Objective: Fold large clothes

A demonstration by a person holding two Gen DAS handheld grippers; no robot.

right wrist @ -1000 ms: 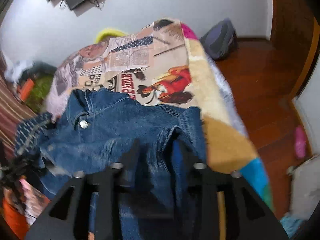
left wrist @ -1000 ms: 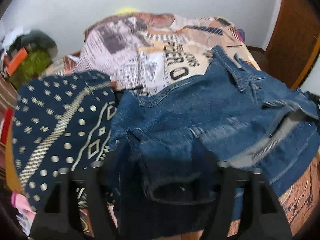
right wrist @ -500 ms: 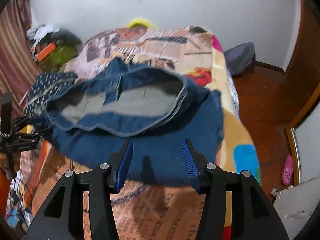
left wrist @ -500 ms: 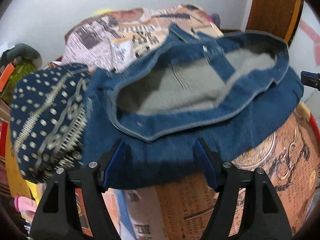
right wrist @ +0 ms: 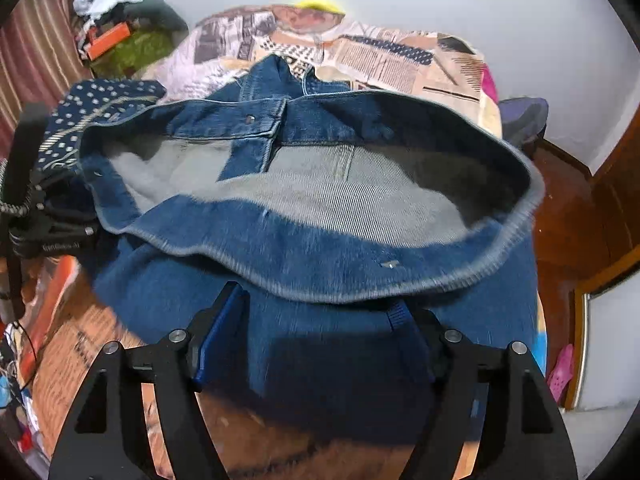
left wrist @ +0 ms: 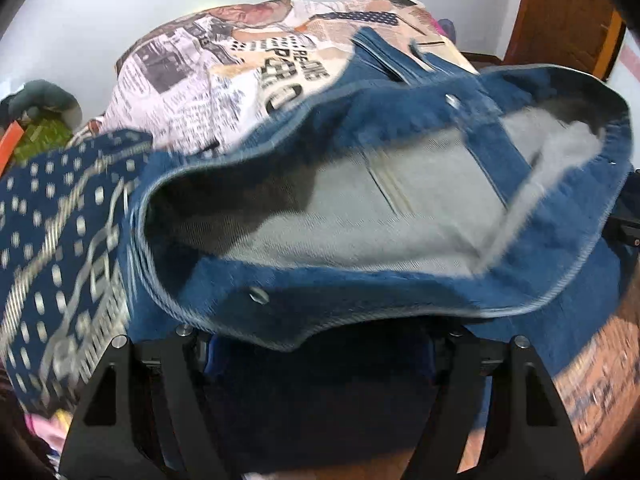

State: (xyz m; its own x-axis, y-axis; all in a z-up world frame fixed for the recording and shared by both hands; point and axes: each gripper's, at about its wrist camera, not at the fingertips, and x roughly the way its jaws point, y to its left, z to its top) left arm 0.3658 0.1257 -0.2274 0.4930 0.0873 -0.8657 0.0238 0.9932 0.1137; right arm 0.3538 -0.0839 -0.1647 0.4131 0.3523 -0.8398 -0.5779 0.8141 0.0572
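Observation:
A blue denim jacket lies on the bed, its bottom hem gaping towards me and showing the grey inside. My left gripper is open at the jacket's near left hem, with denim draped between the fingers. My right gripper is open at the near right hem, its blue pads wide apart over the cloth. The left gripper's body also shows in the right wrist view.
The bed has a newspaper-print blanket. A folded navy patterned cloth lies left of the jacket. Clutter with an orange box sits at the far left. Wooden floor and a door are on the right.
A second ago both grippers were shut on the denim. They opened about half a second ago. The jacket now lies spread on the bed and both grippers have moved closer to its hem.

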